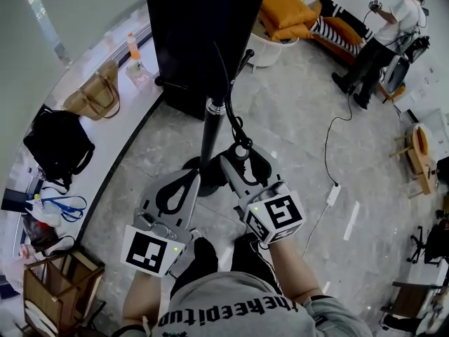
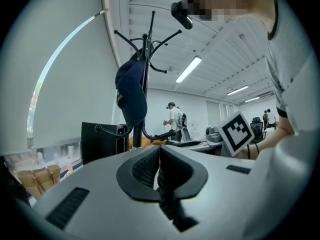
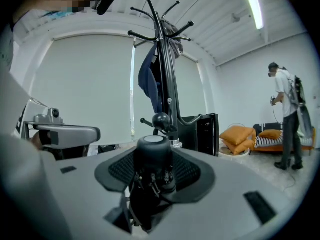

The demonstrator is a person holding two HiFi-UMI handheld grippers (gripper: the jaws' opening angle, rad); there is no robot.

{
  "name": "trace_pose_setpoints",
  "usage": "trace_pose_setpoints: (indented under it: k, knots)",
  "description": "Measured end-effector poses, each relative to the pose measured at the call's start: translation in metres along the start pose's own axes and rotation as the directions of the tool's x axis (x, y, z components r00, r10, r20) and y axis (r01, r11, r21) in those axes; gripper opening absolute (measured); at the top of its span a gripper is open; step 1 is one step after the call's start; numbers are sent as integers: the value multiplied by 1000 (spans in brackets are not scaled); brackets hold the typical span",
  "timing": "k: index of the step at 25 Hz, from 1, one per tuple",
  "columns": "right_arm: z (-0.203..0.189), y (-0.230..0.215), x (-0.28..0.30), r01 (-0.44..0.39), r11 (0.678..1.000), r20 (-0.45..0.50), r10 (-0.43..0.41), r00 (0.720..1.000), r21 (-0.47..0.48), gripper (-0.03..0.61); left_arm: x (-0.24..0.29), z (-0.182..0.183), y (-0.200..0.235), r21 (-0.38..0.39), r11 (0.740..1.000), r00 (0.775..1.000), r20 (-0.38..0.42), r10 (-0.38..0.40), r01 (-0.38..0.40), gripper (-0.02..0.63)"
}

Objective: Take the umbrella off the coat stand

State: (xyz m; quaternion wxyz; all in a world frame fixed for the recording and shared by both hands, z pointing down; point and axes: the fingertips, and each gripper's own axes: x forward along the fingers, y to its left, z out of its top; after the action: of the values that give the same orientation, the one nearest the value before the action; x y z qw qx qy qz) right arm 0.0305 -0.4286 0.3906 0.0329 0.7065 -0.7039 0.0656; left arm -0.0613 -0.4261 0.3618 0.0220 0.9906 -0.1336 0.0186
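Note:
The black coat stand (image 1: pixel 210 128) rises just ahead of me, its hooks (image 1: pixel 234 67) spreading near the top. In the left gripper view the coat stand (image 2: pixel 145 59) carries a navy cap (image 2: pixel 131 96); in the right gripper view the coat stand (image 3: pixel 163 79) holds a blue garment (image 3: pixel 149 79). My right gripper (image 1: pixel 242 150) is shut on a folded black umbrella (image 3: pixel 151 156), whose round pale-topped end sticks up between the jaws close to the pole. My left gripper (image 1: pixel 184 181) hangs beside it to the left, its jaws together with nothing between them (image 2: pixel 159 159).
A tall black cabinet (image 1: pixel 203 34) stands behind the stand. On the white ledge at the left lie a tan bag (image 1: pixel 95 97) and a black bag (image 1: pixel 59 142). A person (image 1: pixel 382 37) stands at the far right near orange cushions (image 1: pixel 287 12). A power strip (image 1: pixel 335 192) lies on the floor.

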Motion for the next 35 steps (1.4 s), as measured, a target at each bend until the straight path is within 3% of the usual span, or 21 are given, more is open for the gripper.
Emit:
trace_pose_setpoints:
  k: [35]
  knots:
    - [30,3,-59,52,999,69,-51,996,-13,209,13,18,-35,31,996,996,30,-86,85,17]
